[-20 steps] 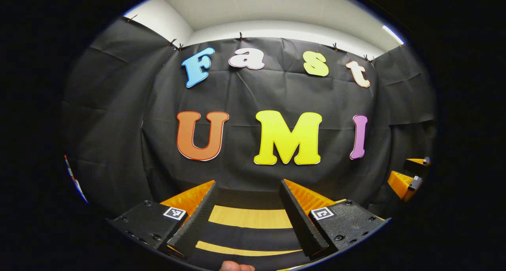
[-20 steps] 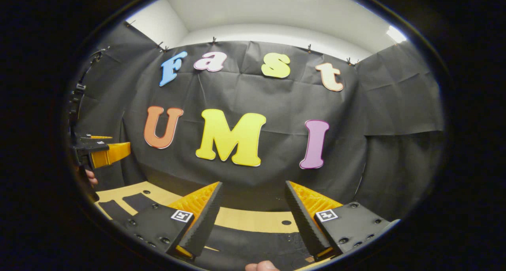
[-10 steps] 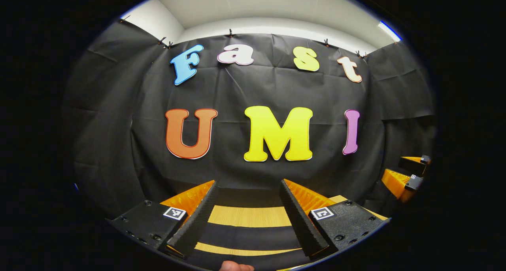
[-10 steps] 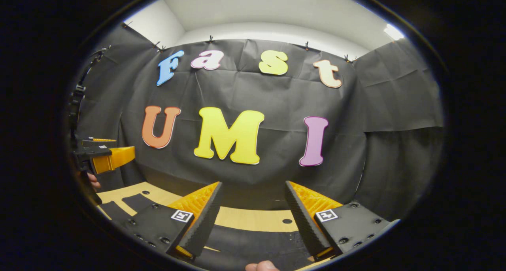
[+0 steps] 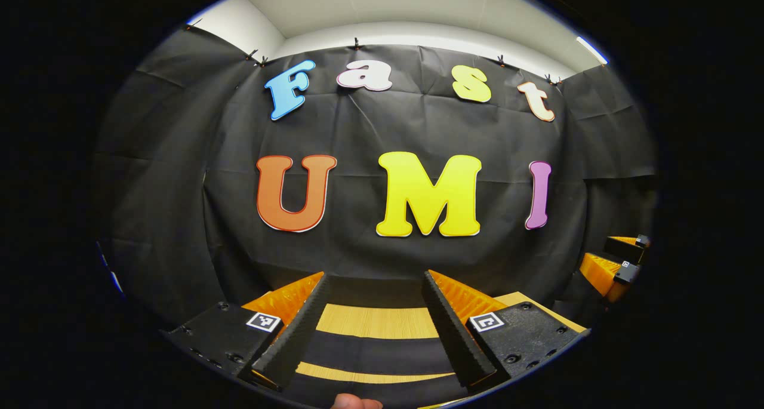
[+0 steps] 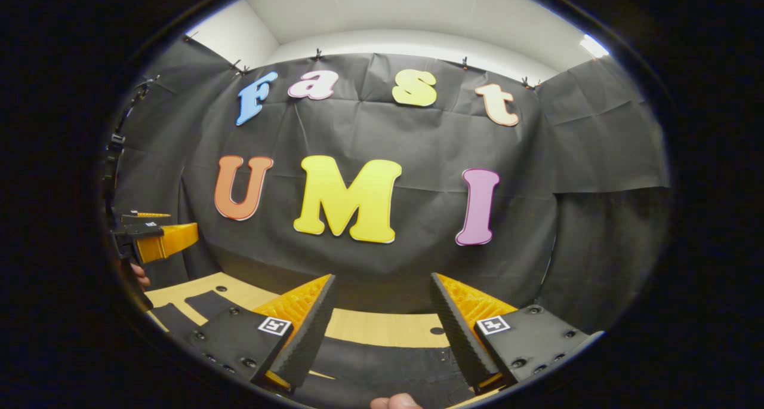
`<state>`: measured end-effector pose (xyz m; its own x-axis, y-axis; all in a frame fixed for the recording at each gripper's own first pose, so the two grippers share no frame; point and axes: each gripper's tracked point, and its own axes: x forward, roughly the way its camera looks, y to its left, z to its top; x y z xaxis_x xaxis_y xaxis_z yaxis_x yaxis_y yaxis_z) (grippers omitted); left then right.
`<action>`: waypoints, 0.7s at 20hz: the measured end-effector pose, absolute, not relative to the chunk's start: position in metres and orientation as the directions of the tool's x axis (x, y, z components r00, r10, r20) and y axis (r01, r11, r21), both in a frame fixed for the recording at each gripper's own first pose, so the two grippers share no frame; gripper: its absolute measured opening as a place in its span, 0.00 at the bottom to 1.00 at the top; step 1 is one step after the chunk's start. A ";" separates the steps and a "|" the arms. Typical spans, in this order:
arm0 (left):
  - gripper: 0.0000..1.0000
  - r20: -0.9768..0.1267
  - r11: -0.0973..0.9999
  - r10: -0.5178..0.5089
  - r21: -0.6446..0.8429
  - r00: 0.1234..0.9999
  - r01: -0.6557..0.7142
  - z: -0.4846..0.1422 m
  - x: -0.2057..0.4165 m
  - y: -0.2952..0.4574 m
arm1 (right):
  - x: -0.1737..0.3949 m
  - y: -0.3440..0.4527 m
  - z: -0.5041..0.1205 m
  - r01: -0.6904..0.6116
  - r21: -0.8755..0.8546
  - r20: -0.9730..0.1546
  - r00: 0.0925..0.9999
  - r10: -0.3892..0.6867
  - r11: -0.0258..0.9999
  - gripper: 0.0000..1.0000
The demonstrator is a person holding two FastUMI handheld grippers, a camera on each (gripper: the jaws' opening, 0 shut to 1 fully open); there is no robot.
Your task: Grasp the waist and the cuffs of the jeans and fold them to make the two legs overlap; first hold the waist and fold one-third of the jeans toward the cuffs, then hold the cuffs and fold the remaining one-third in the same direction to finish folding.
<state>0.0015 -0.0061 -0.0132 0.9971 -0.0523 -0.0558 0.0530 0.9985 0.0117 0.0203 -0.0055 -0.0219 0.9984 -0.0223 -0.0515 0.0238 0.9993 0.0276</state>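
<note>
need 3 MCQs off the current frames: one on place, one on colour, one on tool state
1. In the right gripper view, where does the left tool show?
A. far left edge
B. far right edge
C. top centre

2. What colour is the table between the dark cloth bands?
A. white
B. light wood
C. blue

3. How do the right tool's jaws stand?
A. shut on cloth
B. shut on nothing
C. apart with nothing between them

Key: 1 A, its orange finger juts in at the left rim. 2 B, a light wood strip shows between the fingers. 3 C, table shows through the wide gap.
</note>
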 end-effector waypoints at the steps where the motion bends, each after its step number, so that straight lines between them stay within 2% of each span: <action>1: 0.99 -0.059 0.998 -0.054 0.008 0.997 0.054 -0.015 0.002 -0.005 | 0.022 -0.009 -0.025 0.022 0.026 -0.058 0.998 -0.021 0.999 0.99; 3: 0.99 -0.072 0.999 -0.041 0.002 0.997 0.042 -0.018 0.002 -0.003 | 0.024 -0.017 -0.031 0.029 0.028 -0.080 0.996 -0.027 0.999 0.94; 6: 0.99 -0.125 1.000 -0.010 -0.018 0.992 0.008 -0.030 -0.007 0.008 | 0.023 -0.041 -0.047 0.053 0.012 -0.136 0.989 -0.050 0.999 0.96; 8: 0.99 -0.187 0.999 0.016 -0.040 0.982 -0.023 -0.043 -0.016 0.014 | 0.019 -0.060 -0.063 0.062 -0.004 -0.189 0.980 -0.062 0.998 0.94; 11: 0.99 -0.325 0.988 0.046 -0.126 0.945 -0.091 -0.068 -0.042 0.019 | 0.006 -0.086 -0.101 0.061 0.017 -0.312 0.949 -0.052 0.998 0.95; 14: 0.99 -0.505 0.924 0.098 -0.273 0.858 -0.267 -0.096 -0.084 0.019 | -0.018 -0.117 -0.152 0.114 0.133 -0.470 0.882 -0.039 0.985 0.97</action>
<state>-0.0844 0.0190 -0.0959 0.8577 0.0984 -0.5046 -0.2669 0.9241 -0.2735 -0.0178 -0.1165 -0.1524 0.8817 -0.0390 -0.4702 0.1144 0.9845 0.1328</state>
